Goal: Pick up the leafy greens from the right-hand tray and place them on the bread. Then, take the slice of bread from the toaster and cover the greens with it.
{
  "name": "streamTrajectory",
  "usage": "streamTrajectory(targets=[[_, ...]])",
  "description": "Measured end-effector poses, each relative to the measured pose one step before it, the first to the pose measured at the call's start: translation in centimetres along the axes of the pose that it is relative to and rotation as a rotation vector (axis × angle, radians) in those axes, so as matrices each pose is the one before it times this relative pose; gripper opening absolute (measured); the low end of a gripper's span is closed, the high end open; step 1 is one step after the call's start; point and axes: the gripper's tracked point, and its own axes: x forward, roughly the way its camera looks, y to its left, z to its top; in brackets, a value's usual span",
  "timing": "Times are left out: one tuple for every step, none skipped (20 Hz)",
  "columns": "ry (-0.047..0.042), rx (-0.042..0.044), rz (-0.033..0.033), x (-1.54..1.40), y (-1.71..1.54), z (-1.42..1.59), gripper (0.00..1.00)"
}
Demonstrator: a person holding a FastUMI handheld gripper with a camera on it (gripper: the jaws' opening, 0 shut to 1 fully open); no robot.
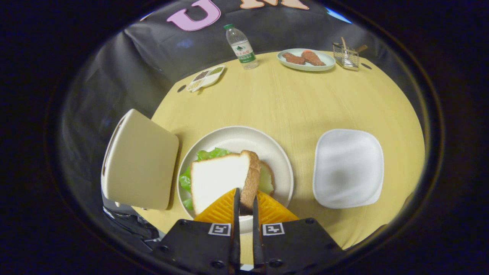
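You've got a white bread slice (219,179) with brown crust over green leafy greens (208,154) on a cream plate (267,147); white tray (348,168); cream toaster (139,160); pale yellow woodgrain table (290,103); green-capped clear bottle (241,46).

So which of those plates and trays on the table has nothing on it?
The white square tray, beside the round plate that holds the sandwich the tool grips. The far plate and the small divided dish both carry food.
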Motion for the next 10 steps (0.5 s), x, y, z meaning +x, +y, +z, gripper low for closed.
streamTrajectory(targets=[[-0.00542,-0.01671,-0.01311,0.209,-0.012,-0.082,0.24],[-0.00909,-0.01716,-0.02098,0.009,-0.244,0.028,0.26],[-0.00425,-0.02707,-0.01901,0.134,-0.341,-0.02,0.28],[-0.00515,-0.01702,-0.02262,0.092,-0.274,0.026,0.3],[-0.00929,-0.0166,-0.02197,0.057,-0.515,0.124,0.38],[-0.00578,-0.00415,-0.00944,-0.081,-0.221,0.029,0.46],[-0.00877,-0.00379,-0.01382,-0.004,-0.216,0.092,0.54],[-0.0035,-0.00965,-0.00579,-0.229,-0.093,0.037,0.56],[-0.013,-0.01289,-0.00812,0.017,0.013,0.213,0.59],[-0.01353,-0.02104,-0.0062,-0.176,0.011,0.256,0.64]])
